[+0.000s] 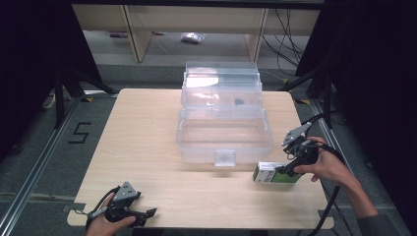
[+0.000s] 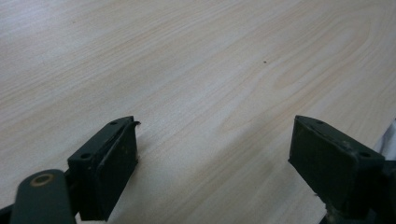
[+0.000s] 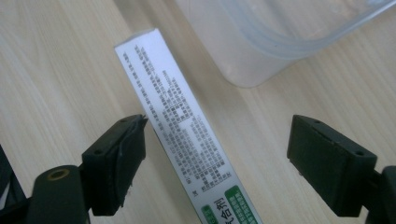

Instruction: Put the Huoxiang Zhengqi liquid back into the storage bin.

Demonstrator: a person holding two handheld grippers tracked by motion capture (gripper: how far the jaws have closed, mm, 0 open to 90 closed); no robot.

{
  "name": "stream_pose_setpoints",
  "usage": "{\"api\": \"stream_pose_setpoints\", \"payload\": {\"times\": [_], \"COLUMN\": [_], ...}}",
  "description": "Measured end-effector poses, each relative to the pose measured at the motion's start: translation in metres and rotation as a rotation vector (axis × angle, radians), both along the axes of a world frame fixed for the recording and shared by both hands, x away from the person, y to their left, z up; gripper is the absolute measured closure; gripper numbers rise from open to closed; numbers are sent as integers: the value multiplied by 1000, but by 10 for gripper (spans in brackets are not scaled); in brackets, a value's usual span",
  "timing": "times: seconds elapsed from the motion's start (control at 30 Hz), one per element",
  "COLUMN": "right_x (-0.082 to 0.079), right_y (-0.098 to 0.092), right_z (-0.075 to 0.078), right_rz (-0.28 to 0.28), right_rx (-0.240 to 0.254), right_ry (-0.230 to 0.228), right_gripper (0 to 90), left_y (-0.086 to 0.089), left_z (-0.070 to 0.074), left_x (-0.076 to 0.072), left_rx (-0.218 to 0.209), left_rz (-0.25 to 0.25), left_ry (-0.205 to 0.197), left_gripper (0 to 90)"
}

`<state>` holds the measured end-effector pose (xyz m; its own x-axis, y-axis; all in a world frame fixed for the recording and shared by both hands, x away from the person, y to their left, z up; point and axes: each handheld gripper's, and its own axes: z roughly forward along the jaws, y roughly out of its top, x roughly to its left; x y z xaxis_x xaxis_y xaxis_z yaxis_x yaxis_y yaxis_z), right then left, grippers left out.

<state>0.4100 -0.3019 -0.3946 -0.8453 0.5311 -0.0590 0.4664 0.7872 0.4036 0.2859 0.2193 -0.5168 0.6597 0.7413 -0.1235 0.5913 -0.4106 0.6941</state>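
Our right gripper (image 3: 215,158) hangs spread over the green-and-white box (image 3: 182,135), which lies on the counter (image 1: 147,147) between its jaws, nearer one pad, long axis running away from us. Our left gripper (image 2: 215,158), also spread, sits well apart.

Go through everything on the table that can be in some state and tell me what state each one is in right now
Clear plastic box: lid open, tipped back.
Green and white carton: lying on the table, between open jaws, not gripped.
Right gripper: open.
Left gripper: open, nothing between the jaws.
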Motion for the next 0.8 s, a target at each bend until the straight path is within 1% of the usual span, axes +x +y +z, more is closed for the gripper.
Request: {"api": "stream_pose_setpoints", "payload": {"times": [0.03, 0.07, 0.1, 0.2, 0.3, 0.37, 0.4, 0.43, 0.47, 0.53, 0.57, 0.6, 0.63, 0.67, 0.7, 0.73, 0.77, 0.8], "right_x": [1, 1, 2, 3, 5, 6, 6, 5, 7, 7, 7, 7, 9, 9, 9, 10, 11, 11], "right_y": [2, 2, 5, 8, 11, 13, 13, 15, 16, 17, 19, 19, 20, 22, 22, 23, 24, 24], "right_z": [-1, -1, -5, -8, -12, -15, -15, -18, -19, -19, -22, -22, -24, -25, -26, -27, -28, -28], "right_rz": [12, 12, 27, 42, 44, 55, 55, 51, 68, 74, 67, 67, 85, 83, 94, 94, 115, 115], "right_rx": [-15, -15, -31, -61, -94, -113, -113, -129, -136, -144, -159, -159, -182, -195, -195, -205, -211, -211], "right_ry": [4, 4, 27, 43, 55, 67, 67, 84, 79, 81, 100, 100, 104, 112, 111, 121, 122, 122], "right_gripper": [210, 210, 228, 250, 253, 264, 264, 275, 279, 287, 298, 298, 326, 333, 348, 365, 367, 367], "left_y": [0, 0, 0, 0, 0, 0, 0, 0, 0, -1, -1, -1, -1, -1, -1, -1, -1, -1], "left_z": [0, 0, 0, 0, 0, 0, 0, -1, -1, -1, -1, -1, -1, -1, -1, -1, -1, -1], "left_x": [0, 0, 0, 0, 0, 0, 0, 0, 0, 0, -1, -1, -1, 0, 0, 0, 0, 0], "left_rx": [3, 3, 0, 2, 1, 0, 0, -9, -5, -9, -16, -16, -7, -9, -9, -9, -7, -7], "left_rz": [1, 1, 3, -1, 2, 1, 1, 2, 1, 7, 11, 11, 10, 9, 9, 9, 9, 9], "left_ry": [1, 1, 3, 1, 1, 2, 2, -4, -3, -2, -3, -3, -1, -4, -4, 0, 1, 1], "left_gripper": [149, 149, 149, 149, 149, 149, 149, 149, 149, 149, 149, 149, 149, 149, 149, 149, 149, 149]}}
